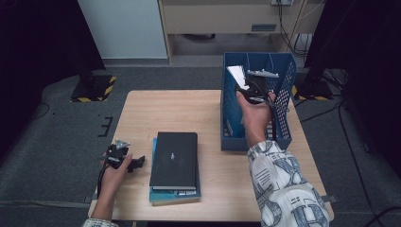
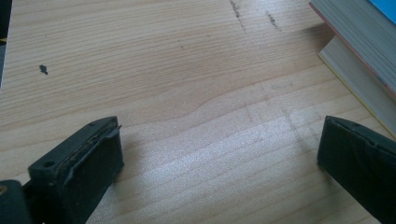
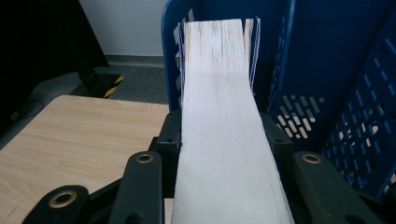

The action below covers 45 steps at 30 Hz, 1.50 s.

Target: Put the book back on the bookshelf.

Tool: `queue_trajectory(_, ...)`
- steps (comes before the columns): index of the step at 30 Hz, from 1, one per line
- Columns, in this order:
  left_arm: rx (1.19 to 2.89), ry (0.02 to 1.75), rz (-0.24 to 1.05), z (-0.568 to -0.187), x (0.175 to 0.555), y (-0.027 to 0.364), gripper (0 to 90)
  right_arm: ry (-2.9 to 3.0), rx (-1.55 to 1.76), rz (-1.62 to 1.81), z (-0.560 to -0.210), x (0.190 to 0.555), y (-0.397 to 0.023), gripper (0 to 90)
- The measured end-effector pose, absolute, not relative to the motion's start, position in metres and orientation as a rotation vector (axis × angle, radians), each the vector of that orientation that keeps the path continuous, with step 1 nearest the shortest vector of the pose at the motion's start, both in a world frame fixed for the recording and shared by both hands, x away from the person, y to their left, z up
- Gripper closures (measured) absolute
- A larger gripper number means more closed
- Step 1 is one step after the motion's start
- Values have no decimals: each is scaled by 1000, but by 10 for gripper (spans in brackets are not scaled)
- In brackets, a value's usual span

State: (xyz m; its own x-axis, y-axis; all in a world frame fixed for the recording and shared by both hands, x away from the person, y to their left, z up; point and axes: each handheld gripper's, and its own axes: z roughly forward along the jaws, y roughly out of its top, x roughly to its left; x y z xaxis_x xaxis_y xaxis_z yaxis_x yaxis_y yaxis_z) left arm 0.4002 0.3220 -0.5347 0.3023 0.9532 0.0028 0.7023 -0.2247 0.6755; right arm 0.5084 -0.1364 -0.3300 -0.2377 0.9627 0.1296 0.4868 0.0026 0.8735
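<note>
A book point(image 3: 224, 116) is held between the black jaws of the right gripper point(image 3: 224, 140), which are pressed on its two covers. The white page edges are turned toward the camera on that gripper. In the high view the book point(image 1: 236, 74) is held up inside the blue basket point(image 1: 283, 127), near its left wall, and the right gripper point(image 1: 253, 87) is held over the basket too. The basket is set on the far right part of the wooden table point(image 1: 142, 113).

The jaws of the left gripper point(image 2: 219, 154) are spread wide, and nothing is held between them. Bare table wood point(image 2: 187, 70) is seen under them. The left gripper point(image 1: 124, 158) is rested at the near left edge of the table. Just to its right, a black book point(image 1: 174, 159) is laid on top of a blue book point(image 1: 161, 196).
</note>
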Motion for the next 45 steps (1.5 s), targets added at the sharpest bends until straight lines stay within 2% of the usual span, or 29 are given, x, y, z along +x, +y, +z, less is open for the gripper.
queue_trajectory(20, 2003, 1462, 575, -535, 401, 322, 0, 1694, 1513, 1129, -334, 542, -127, 606)
queue_trajectory(45, 2003, 1462, 574, -535, 401, 321, 0, 1696, 1553, 1143, -347, 544, -124, 598)
